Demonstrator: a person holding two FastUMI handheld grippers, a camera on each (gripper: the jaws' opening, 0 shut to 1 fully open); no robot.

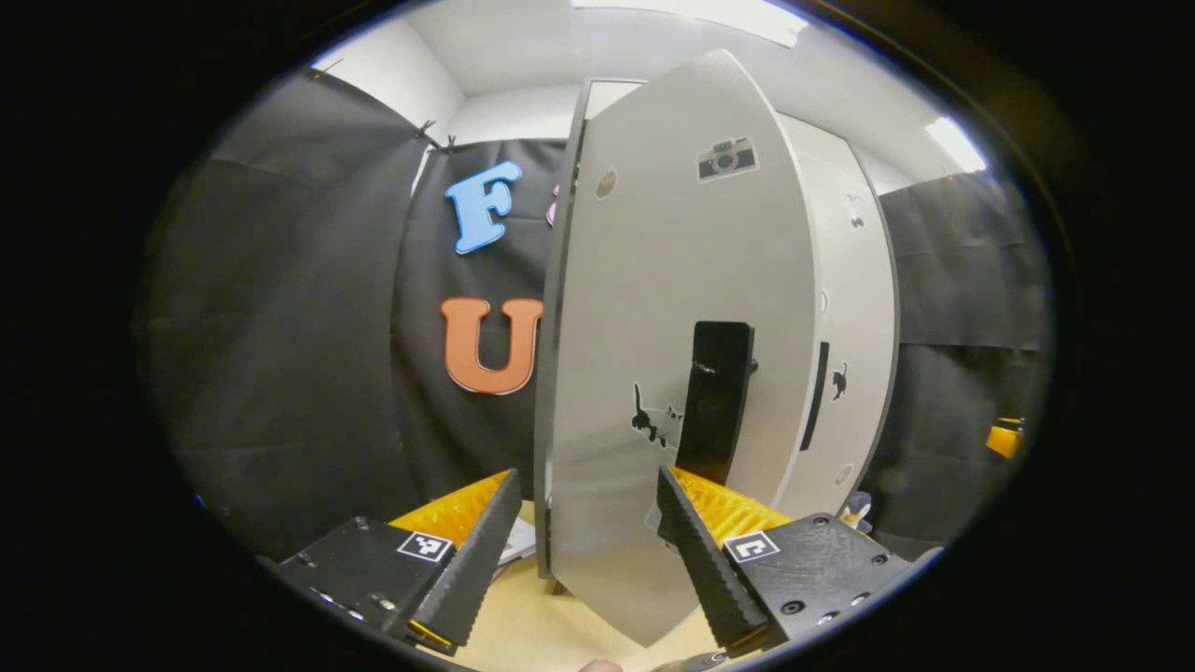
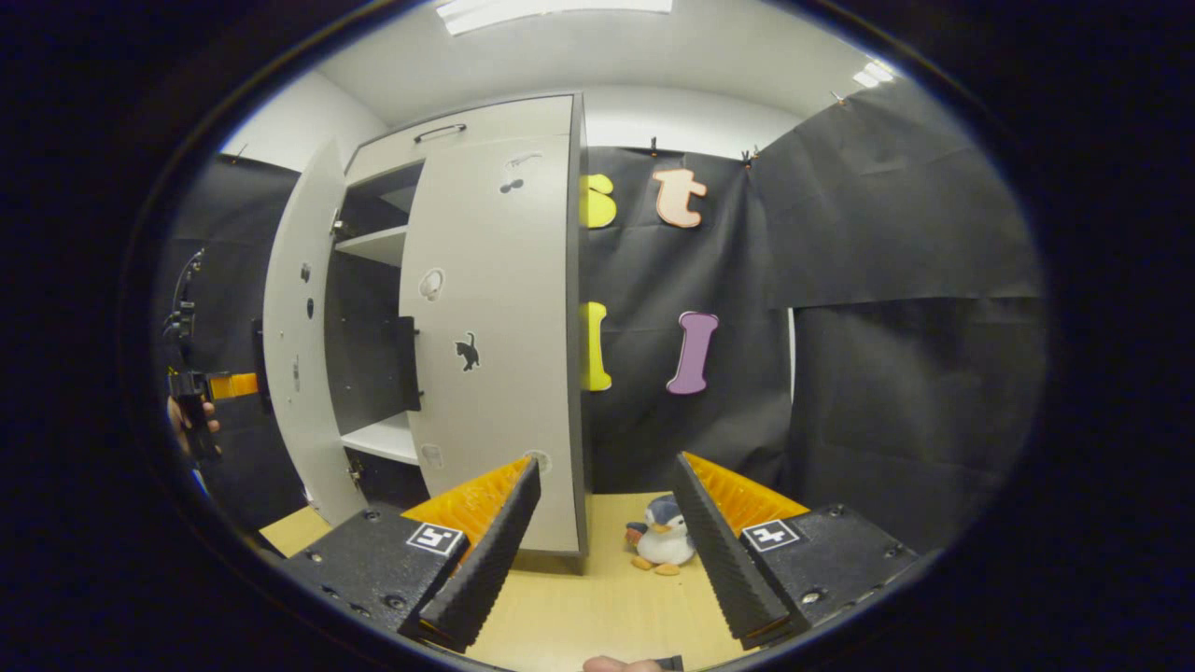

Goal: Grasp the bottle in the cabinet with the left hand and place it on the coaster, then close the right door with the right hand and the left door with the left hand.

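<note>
The white cabinet (image 2: 467, 126) stands on the table. Its right door (image 2: 495, 327) looks shut, with a black handle (image 2: 406, 364) on its left edge. The left door (image 1: 672, 280) stands part open, swung toward me, and its black handle (image 1: 714, 401) is just beyond my left gripper (image 1: 588, 476). That gripper is open; the door's lower part lies between its fingers, which do not press on it. My right gripper (image 2: 607, 462) is open with nothing in it, in front of the right door's bottom corner. The left gripper (image 2: 191, 397), held by a hand, also appears beside the open left door (image 2: 299, 327).
White shelves (image 2: 378, 245) and a dark interior show through the gap between the doors. A small penguin plush (image 2: 663, 541) sits on the wooden tabletop (image 2: 597, 597) right of the cabinet. Black cloth walls close in the booth behind and to both sides.
</note>
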